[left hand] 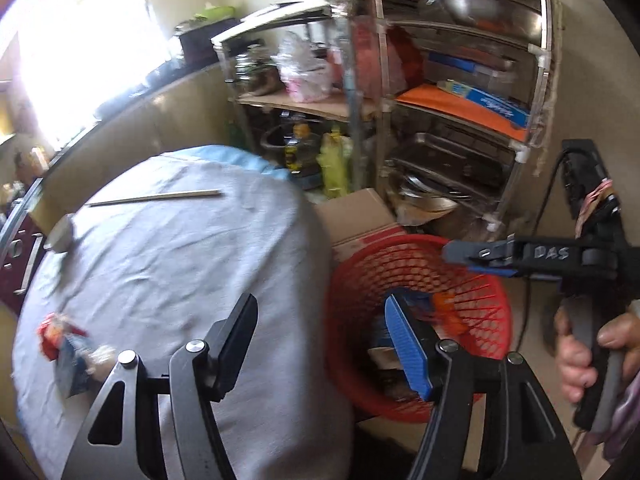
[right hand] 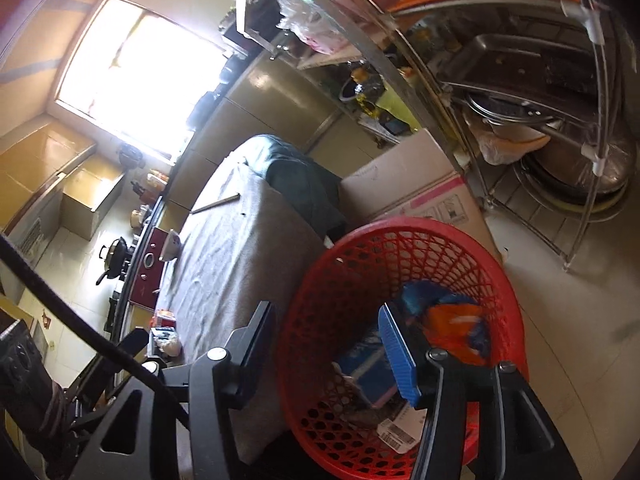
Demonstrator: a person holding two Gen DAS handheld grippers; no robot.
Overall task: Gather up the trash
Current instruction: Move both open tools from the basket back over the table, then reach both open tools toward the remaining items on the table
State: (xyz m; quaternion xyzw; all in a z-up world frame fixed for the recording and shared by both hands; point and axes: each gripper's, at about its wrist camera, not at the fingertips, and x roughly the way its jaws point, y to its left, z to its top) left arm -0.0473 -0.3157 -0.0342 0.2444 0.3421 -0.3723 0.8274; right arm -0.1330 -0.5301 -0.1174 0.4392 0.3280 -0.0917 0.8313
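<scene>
Hovering over the red basket point(right hand: 400, 248) beside the table's edge point(left hand: 304, 280), right gripper point(right hand: 328, 356) gaping, gripping nothing. Holding an orange wrapper point(right hand: 452, 328), blue packet point(right hand: 360, 364) and possibly a labelled slip. Left gripper point(left hand: 324, 348) standing open, straddling table edge and basket; crumpled wrappers point(left hand: 68, 348) lying near the table's left edge.

A table on the left, a basket on the floor just to its right, shelving behind.

On the cloth-covered table point(left hand: 180, 264) a wrapper point(left hand: 66, 350) lies at the near left edge, a cup point(left hand: 60, 236) at the far left edge, and a chopstick point(left hand: 156, 198) toward the far side. The mesh basket point(left hand: 492, 316) stands against the table's right side, with packets point(right hand: 452, 324) inside. A cardboard box point(left hand: 360, 216) sits behind the basket, and a metal rack point(left hand: 460, 120) behind that.
</scene>
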